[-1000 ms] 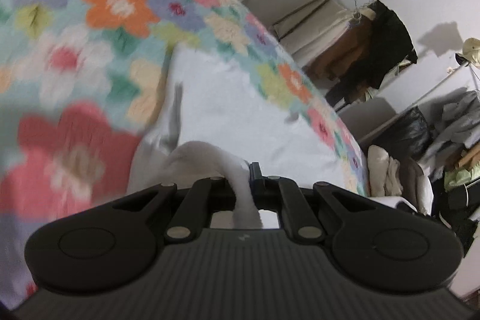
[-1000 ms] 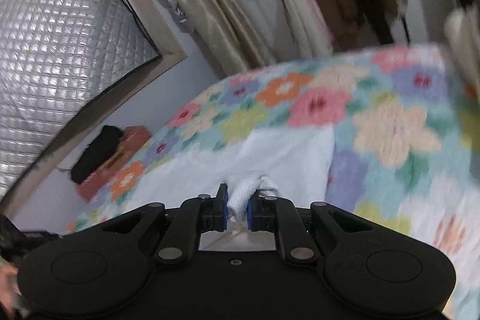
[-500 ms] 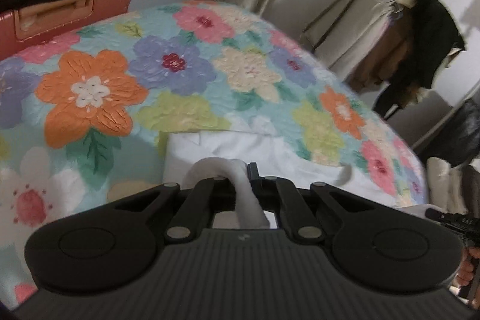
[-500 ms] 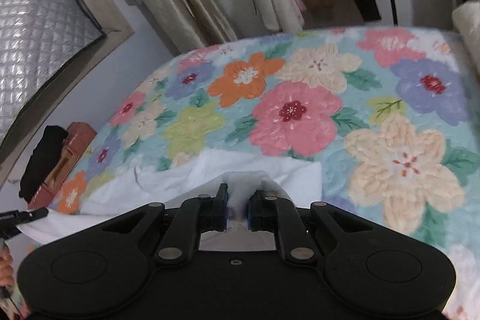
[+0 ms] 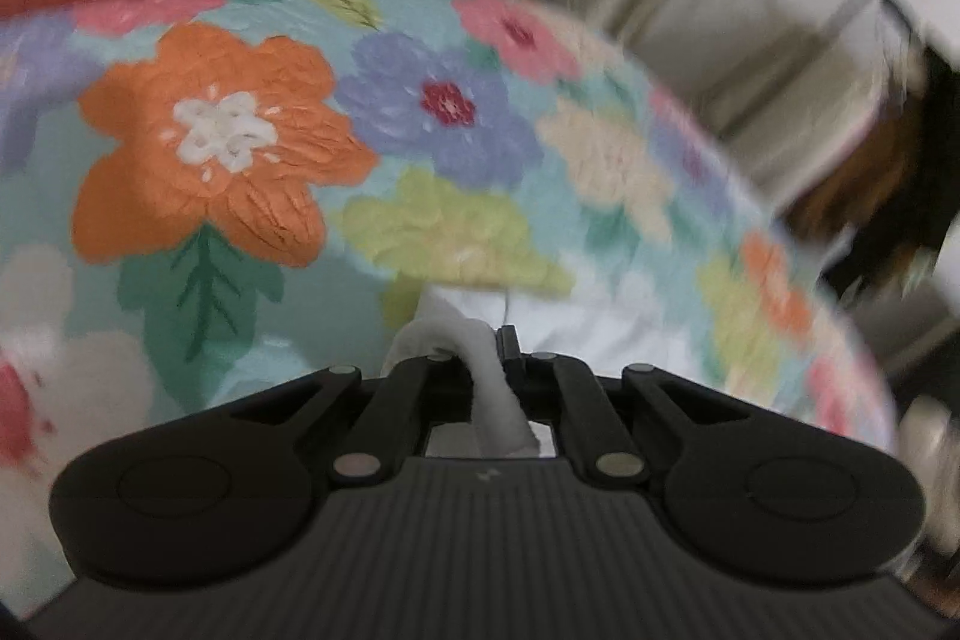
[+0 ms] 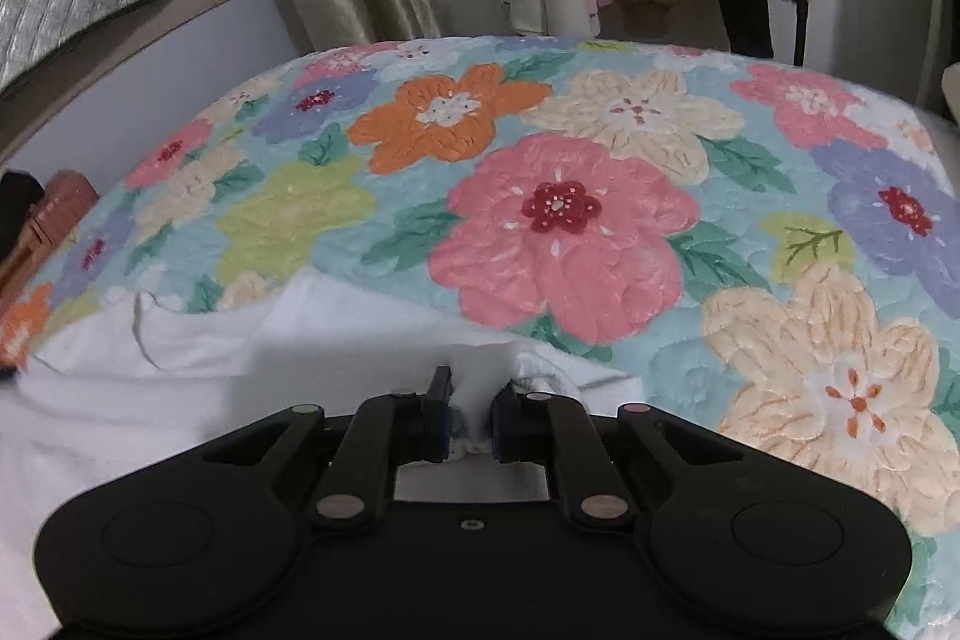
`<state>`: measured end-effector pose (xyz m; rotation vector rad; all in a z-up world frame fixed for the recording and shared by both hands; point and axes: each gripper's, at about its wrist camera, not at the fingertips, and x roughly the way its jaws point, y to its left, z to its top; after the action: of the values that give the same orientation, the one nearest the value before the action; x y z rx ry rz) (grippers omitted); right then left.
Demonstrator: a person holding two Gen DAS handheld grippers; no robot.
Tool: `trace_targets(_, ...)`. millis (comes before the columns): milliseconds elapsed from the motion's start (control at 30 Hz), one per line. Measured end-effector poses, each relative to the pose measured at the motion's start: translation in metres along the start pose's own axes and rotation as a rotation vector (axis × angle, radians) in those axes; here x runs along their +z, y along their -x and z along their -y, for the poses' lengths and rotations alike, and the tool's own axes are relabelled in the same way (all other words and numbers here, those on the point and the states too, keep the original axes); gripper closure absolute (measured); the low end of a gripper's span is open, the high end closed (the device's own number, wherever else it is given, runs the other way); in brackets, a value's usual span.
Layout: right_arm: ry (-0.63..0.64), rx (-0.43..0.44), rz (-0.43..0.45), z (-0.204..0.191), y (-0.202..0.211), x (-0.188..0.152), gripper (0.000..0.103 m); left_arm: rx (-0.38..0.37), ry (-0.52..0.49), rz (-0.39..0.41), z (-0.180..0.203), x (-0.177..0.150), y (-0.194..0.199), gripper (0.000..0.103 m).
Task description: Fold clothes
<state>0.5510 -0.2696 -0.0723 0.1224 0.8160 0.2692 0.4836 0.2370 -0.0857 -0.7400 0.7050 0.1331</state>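
Both wrist views low, close, sharing floral bedspread (image 6: pixel 564 232).

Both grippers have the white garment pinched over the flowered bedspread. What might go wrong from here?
1. The right gripper looks to be parting: its jaws stand visibly apart with only a bunch of the white garment between them, so that corner might drop early.
2. The left gripper pinches a narrow rolled strip; a tug may slip it.
3. The left wrist view is motion-blurred; fast moves could wrinkle cloth lying on the bedspread.
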Motion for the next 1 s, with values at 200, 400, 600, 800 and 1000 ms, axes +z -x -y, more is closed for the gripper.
trace_targets(200, 0.006, 0.0, 0.024, -0.003, 0.008, 0.014, 0.091, 0.029, -0.113, 0.019, 0.014, 0.005, -0.005, 0.099)
trace_targets(400, -0.077, 0.016, -0.101, 0.007, -0.015, 0.026, 0.088, 0.098, -0.078, -0.135, 0.016, 0.023, -0.023, 0.096)
trace_targets(600, -0.1, 0.066, 0.06, 0.006, 0.022, 0.024, 0.046, 0.019, -0.281, -0.063, 0.027, 0.02, 0.024, 0.034)
trace_targets(800, -0.045, 0.158, 0.151, -0.017, 0.055, 0.019, 0.038, -0.019, -0.439, -0.102, 0.025, 0.01, 0.052, 0.03)
trace_targets(1000, 0.199, 0.331, -0.085, -0.088, 0.036, -0.025, 0.038, 0.007, -0.711, -0.184, 0.031, -0.034, 0.052, 0.03)
